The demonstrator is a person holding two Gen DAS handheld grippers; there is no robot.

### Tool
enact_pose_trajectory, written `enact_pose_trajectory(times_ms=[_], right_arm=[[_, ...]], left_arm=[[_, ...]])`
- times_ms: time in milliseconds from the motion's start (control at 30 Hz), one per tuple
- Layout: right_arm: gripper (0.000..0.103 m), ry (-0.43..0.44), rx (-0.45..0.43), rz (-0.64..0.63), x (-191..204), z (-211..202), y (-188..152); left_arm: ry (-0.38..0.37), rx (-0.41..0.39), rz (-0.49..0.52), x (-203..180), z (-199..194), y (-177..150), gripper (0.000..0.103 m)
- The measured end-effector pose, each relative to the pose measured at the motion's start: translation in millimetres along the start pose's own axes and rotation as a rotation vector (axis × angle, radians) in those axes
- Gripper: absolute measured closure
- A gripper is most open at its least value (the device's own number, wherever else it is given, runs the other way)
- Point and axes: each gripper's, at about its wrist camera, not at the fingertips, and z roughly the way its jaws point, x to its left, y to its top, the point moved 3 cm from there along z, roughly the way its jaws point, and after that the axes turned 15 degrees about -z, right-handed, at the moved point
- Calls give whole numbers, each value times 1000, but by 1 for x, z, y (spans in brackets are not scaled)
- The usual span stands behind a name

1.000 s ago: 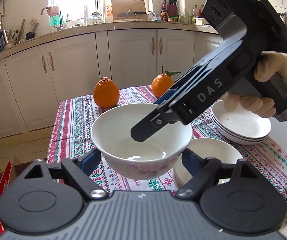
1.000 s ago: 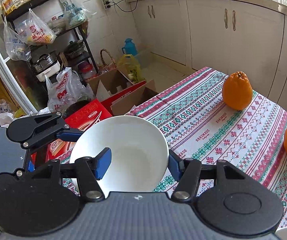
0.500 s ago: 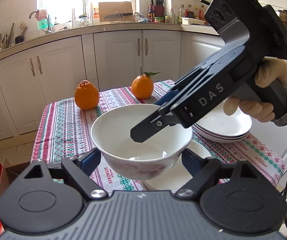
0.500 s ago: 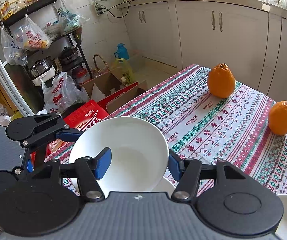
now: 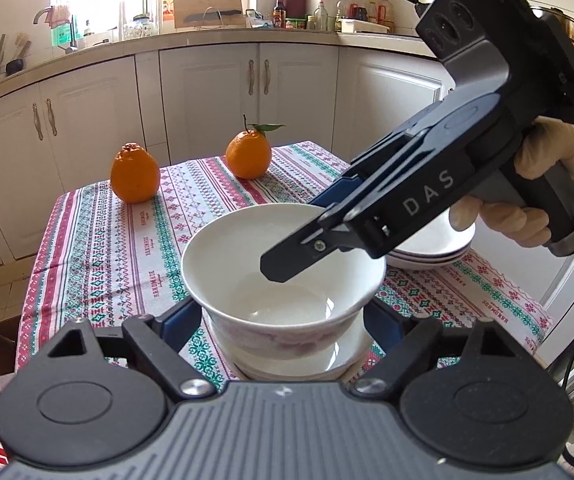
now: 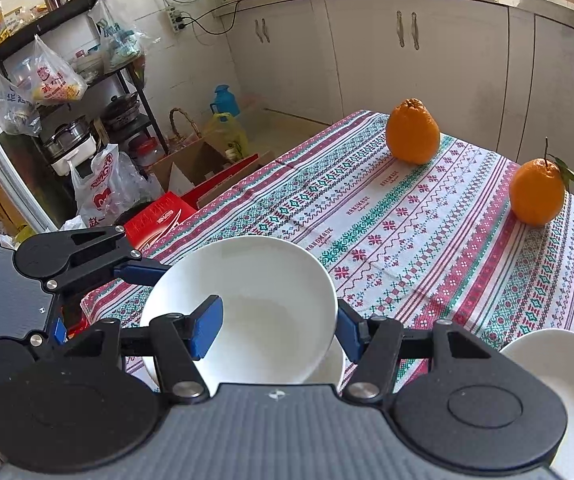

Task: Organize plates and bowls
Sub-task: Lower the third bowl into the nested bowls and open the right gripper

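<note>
white bowl (image 5: 283,280) – deep, glossy, faint pink floral print on the outer wall, empty, upright, rim roughly level. Sits directly above a second white bowl (image 5: 343,354), looks partly nested into it; can't confirm whether the two touch. Lower bowl rests on the patterned tablecloth near the front table edge, only its rim showing. Stack of shallow white plates (image 5: 439,246) to the right and behind the bowls, on the cloth, apart from them, layered rims visible at the side; count unclear. In the right wrist view the top plate (image 6: 567,364) has a small fruit print on its inner face
</note>
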Motion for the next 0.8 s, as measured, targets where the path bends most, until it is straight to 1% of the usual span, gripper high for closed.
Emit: enact_pose_trajectory(times_ms=[233,567,800], right_arm=[[37,-3,15,4,0,3,-8],[37,-8,15,11,-2,7,-13],[37,-14,19,8,-2,9,-14]], left_arm=[[-9,29,-8,-2,6,-4,16],[-9,36,-12,-1,9,-6,15],[-11,37,-2,-1,11,-6,11]])
